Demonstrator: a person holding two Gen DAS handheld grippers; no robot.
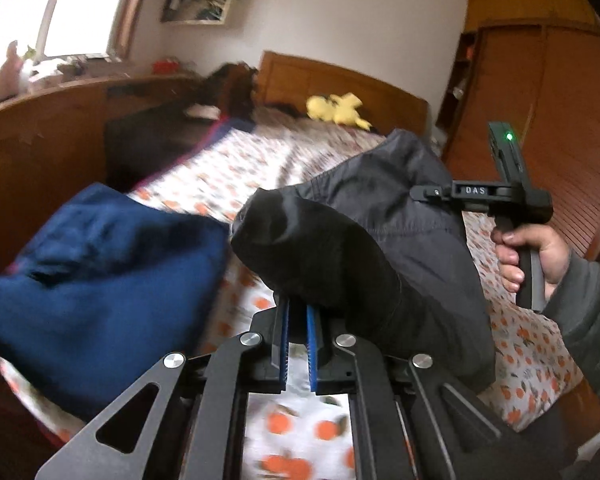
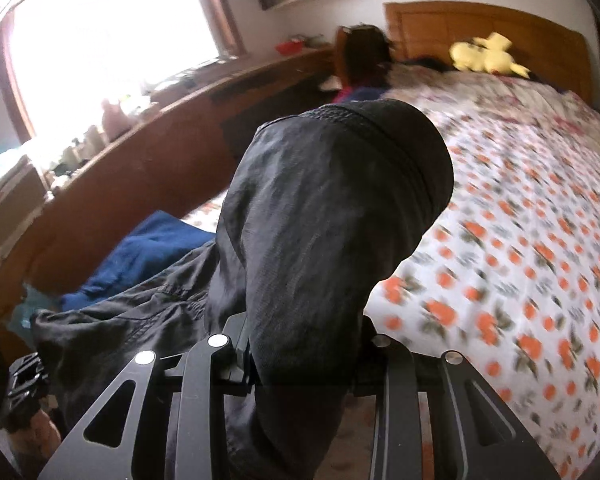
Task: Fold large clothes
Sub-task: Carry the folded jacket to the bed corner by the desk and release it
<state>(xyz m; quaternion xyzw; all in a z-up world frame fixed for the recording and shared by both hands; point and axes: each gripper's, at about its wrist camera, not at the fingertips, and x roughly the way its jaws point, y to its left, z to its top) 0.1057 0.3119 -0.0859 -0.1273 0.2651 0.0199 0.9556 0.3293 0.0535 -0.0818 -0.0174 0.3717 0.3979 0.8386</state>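
A large black garment [image 1: 360,240] hangs lifted above the bed between both grippers. My left gripper [image 1: 298,304] is shut on a bunched edge of it, the blue pads [image 1: 312,332] nearly together under the fabric. In the left wrist view my right gripper [image 1: 414,192] shows to the right, held by a person's hand [image 1: 536,252], its tip buried in the same cloth. In the right wrist view the black garment [image 2: 320,200] fills the middle, a thick fold clamped in my right gripper [image 2: 300,336]; the fingertips are hidden by the fabric.
A blue garment [image 1: 100,280] [image 2: 148,252] lies crumpled at the bed's left edge. The floral orange-print sheet [image 1: 260,152] [image 2: 520,200] covers the bed. A yellow plush toy [image 1: 336,108] [image 2: 484,56] sits by the wooden headboard. A wooden ledge [image 1: 40,140] runs along the left, a wardrobe [image 1: 540,100] stands right.
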